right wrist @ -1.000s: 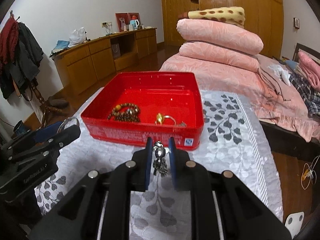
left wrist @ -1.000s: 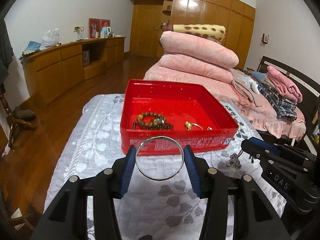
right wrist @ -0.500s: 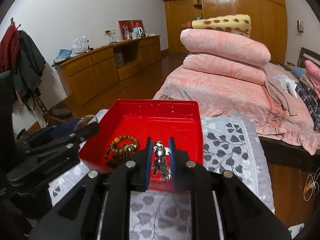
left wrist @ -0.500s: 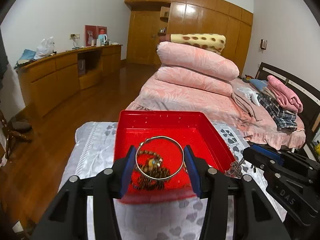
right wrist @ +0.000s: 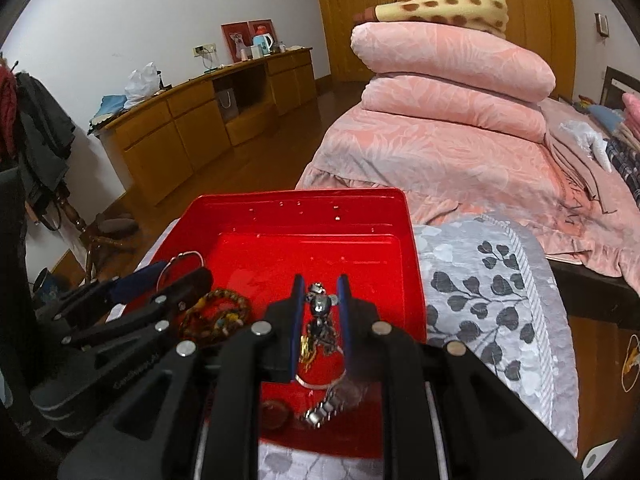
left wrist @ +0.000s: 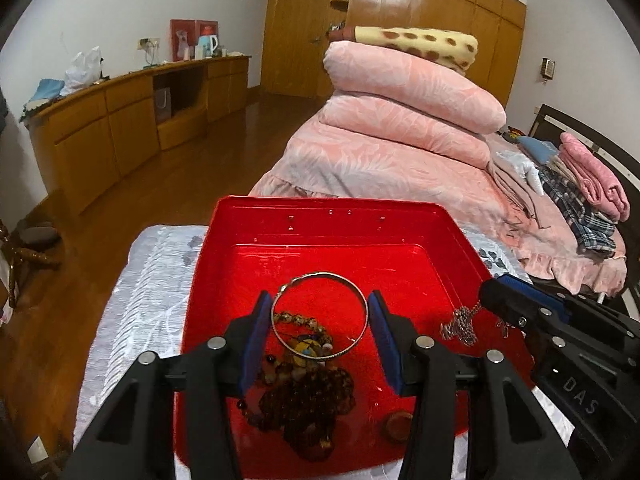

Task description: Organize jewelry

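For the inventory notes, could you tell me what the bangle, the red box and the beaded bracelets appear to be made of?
Bangle: thin silvery metal, polished, with bright glints along the hoop.
Red box: glossy red, probably painted tin or hard plastic; the floor mirrors light, and small holes dot the far wall.
Beaded bracelets: brown, mottled beads, perhaps wood or stone; semi-gloss.

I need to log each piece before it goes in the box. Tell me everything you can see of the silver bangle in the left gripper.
The silver bangle is a thin, plain ring of shiny metal with a small joint or clasp at its upper left. It is held by its outer edge between the blue pads of the left gripper, facing the camera, above the red box and over the beaded bracelets that lie in it. Only the pads touch it.
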A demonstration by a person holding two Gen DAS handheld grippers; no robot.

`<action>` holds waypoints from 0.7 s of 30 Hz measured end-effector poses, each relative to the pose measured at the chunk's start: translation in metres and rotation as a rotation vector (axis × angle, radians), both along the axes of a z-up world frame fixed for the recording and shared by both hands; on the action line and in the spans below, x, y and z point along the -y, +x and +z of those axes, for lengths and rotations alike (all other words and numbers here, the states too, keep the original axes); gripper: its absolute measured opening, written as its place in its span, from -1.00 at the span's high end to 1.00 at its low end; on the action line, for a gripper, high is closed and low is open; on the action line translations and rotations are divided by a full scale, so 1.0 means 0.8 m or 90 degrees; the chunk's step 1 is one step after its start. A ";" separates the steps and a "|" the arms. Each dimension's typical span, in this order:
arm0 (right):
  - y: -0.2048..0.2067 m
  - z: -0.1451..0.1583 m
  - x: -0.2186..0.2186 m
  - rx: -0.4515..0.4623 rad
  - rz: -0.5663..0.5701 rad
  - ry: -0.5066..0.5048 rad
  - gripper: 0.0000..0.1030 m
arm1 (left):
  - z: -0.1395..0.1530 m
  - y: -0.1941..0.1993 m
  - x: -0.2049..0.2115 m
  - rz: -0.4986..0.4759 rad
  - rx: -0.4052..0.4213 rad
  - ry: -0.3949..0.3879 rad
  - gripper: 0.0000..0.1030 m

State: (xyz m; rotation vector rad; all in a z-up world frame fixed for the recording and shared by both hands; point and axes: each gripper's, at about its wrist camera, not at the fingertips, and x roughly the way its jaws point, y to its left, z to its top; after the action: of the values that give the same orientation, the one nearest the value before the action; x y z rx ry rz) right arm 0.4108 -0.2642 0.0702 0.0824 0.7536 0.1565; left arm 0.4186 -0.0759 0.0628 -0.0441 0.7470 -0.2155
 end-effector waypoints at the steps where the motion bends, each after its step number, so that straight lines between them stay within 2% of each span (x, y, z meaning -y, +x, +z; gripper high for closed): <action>1: 0.005 -0.001 0.001 0.001 0.001 0.003 0.65 | -0.001 0.003 0.000 0.000 -0.002 -0.001 0.06; 2: 0.007 -0.001 0.001 0.004 0.000 0.001 0.64 | -0.002 0.007 0.001 0.002 -0.004 -0.002 0.05; 4: 0.006 0.000 0.002 0.014 -0.007 -0.009 0.31 | -0.001 0.015 0.002 0.005 -0.006 -0.002 0.05; 5: 0.004 0.002 0.003 0.022 -0.009 -0.013 0.21 | -0.002 0.018 0.003 0.006 -0.008 0.002 -0.05; 6: 0.001 0.003 0.002 0.027 -0.012 -0.021 0.21 | -0.002 0.019 0.003 0.007 -0.006 0.003 -0.17; 8: -0.003 0.007 0.004 0.034 -0.017 -0.023 0.20 | 0.000 0.020 0.002 0.011 0.003 0.004 -0.26; 11: -0.010 0.014 0.008 0.045 -0.024 -0.024 0.19 | 0.003 0.018 0.002 0.006 0.003 0.004 -0.29; 15: -0.026 0.022 0.014 0.063 -0.044 -0.047 -0.06 | 0.009 0.010 -0.004 0.010 0.008 0.004 -0.42; 21: -0.058 0.026 0.033 0.078 -0.068 -0.046 -0.24 | 0.021 -0.014 -0.020 0.019 0.030 0.002 -0.53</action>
State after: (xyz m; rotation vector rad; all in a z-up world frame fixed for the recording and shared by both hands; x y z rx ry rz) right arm 0.3643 -0.2903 0.0911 0.0444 0.6307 0.0321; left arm 0.4070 -0.0603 0.0793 -0.0466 0.6995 -0.1855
